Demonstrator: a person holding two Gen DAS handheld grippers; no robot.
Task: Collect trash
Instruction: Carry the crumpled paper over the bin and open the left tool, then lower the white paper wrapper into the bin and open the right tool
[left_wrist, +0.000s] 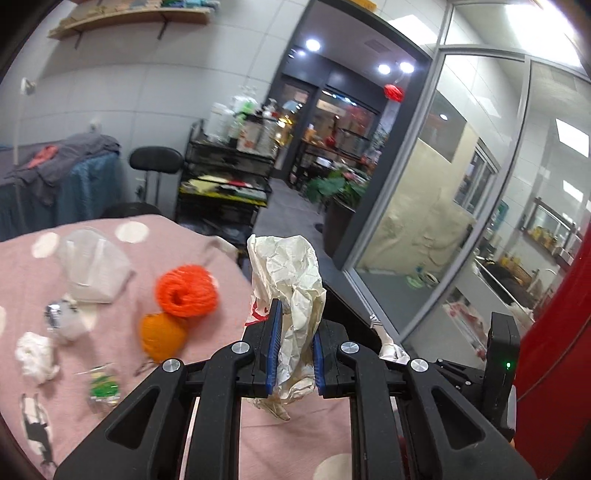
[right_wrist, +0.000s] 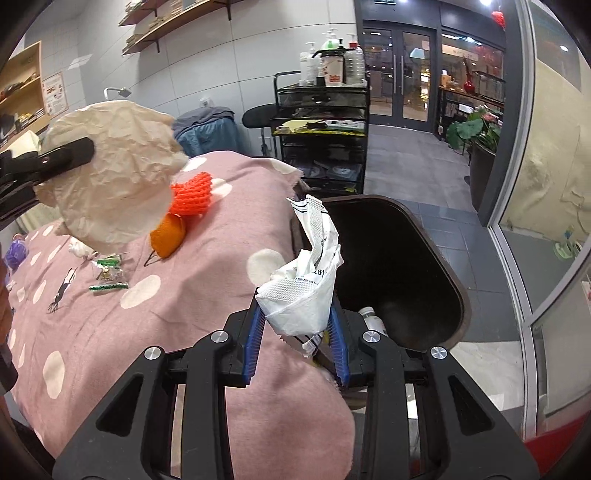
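Observation:
My left gripper (left_wrist: 295, 332) is shut on a crumpled cream paper (left_wrist: 291, 280), held above the right edge of the pink dotted tablecloth (left_wrist: 184, 387). In the right wrist view that same crumpled paper (right_wrist: 114, 173) hangs at upper left, pinched by the left gripper's black fingers (right_wrist: 62, 157). My right gripper (right_wrist: 297, 325) is shut on a white printed wrapper (right_wrist: 306, 284), at the near rim of a dark open trash bin (right_wrist: 458, 295). A white bottle (right_wrist: 371, 319) lies inside the bin.
On the cloth lie an orange yarn ball (left_wrist: 186, 290), a darker orange ball (left_wrist: 162, 336), a clear plastic cup (left_wrist: 94, 266), a white wad (left_wrist: 35, 354), foil and green wrappers (right_wrist: 109, 275). A black cart (right_wrist: 321, 140) and glass wall (right_wrist: 517, 184) stand beyond.

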